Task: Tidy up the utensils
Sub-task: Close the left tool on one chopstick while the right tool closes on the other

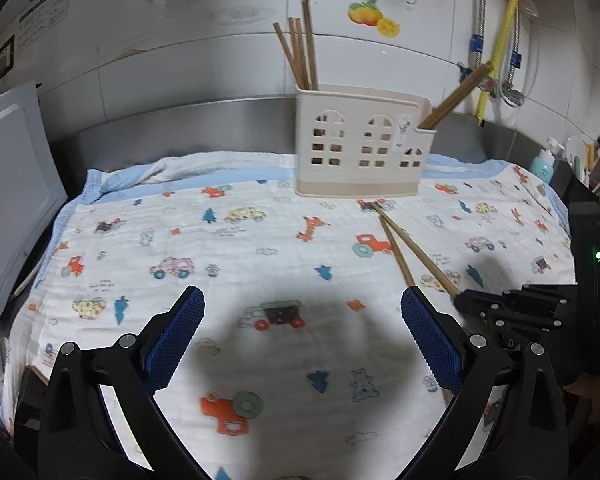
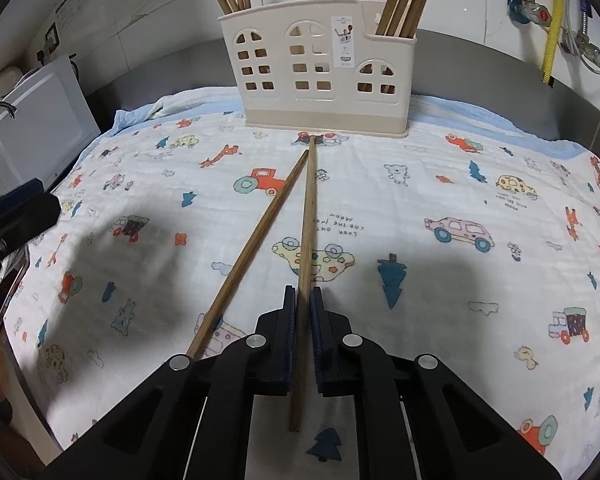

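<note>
A cream plastic utensil holder (image 2: 324, 68) with window cut-outs stands at the back of the patterned cloth; it also shows in the left wrist view (image 1: 360, 144). Several wooden chopsticks stand in its left end (image 1: 300, 48) and its right end (image 1: 452, 96). Two loose chopsticks lie on the cloth in front of it. My right gripper (image 2: 303, 300) is shut on the right chopstick (image 2: 309, 208), whose tip points at the holder's base. The other chopstick (image 2: 256, 240) lies just left of it. My left gripper (image 1: 302, 304) is open and empty above the cloth.
The cartoon-print cloth (image 2: 480, 184) covers a steel counter with a raised back edge (image 1: 180, 120). A white appliance (image 1: 8, 200) stands at the left. Pipes and a yellow hose (image 1: 504, 28) hang on the tiled wall at the right. Bottles (image 1: 542, 164) stand at the far right.
</note>
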Available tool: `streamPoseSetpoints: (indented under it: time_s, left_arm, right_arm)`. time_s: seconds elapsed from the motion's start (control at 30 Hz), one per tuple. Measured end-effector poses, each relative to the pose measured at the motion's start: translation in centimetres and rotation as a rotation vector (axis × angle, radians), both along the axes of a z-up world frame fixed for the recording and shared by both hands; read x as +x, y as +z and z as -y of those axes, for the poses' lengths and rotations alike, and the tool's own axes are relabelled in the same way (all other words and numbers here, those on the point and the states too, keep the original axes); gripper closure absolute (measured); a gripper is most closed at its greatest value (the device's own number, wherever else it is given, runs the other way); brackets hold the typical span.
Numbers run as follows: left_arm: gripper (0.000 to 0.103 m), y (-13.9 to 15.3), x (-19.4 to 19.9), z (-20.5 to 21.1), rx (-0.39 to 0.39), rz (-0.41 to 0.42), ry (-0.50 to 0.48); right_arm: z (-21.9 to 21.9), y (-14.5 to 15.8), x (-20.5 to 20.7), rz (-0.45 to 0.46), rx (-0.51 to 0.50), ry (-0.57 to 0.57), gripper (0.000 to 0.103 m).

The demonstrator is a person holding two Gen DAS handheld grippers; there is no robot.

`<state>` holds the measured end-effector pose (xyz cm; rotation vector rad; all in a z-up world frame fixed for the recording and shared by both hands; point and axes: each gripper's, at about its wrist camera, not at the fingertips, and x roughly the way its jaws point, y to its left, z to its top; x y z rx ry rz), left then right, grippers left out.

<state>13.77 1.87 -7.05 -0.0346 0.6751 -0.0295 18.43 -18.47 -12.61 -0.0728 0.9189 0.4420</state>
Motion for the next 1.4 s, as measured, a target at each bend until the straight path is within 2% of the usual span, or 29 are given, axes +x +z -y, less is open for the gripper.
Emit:
streamPoseSetpoints:
  time_s: [0.33, 0.4, 0.47, 0.53, 0.57, 0.83, 1.0, 1.4]
  left_arm:
    - [0.009, -1.5, -0.1, 3.2, -0.029, -0.046, -0.077]
    - [0.021, -1.9, 0.0, 4.3, -0.024, -0.065, -0.108]
    - [0.026, -2.3, 0.2, 5.0, -0.027, -0.083, -0.129]
    - [0.038, -2.8, 0.4, 5.8, -0.031, -0.103, -0.154]
    - [0.039, -3.0, 0.5, 6.1, -0.032, -0.111, -0.159]
    - [0.071, -4.4, 1.8, 7.7, -0.070, -0.167, -0.200]
    - [0.086, -5.4, 2.8, 8.0, -0.112, -0.208, -0.204]
    - [0.087, -6.4, 3.6, 8.6, -0.103, -0.241, -0.180]
  right_arm:
    - [1.5, 2.0, -0.8, 0.053, 0.015, -0.010, 0.097]
    - [1.9, 2.5, -1.0, 0.064, 0.017, -0.011, 0.097]
    - [2.3, 2.8, -1.1, 0.069, 0.019, -0.014, 0.097]
    - [2.7, 3.0, -1.2, 0.074, 0.021, -0.016, 0.097]
    - [2.9, 3.1, -1.3, 0.078, 0.022, -0.019, 0.097]
    - [4.1, 3.6, -1.5, 0.089, 0.032, -0.031, 0.097]
    - [4.4, 3.7, -1.5, 0.092, 0.038, -0.033, 0.097]
    - [4.4, 3.8, -1.5, 0.092, 0.037, -0.033, 0.097]
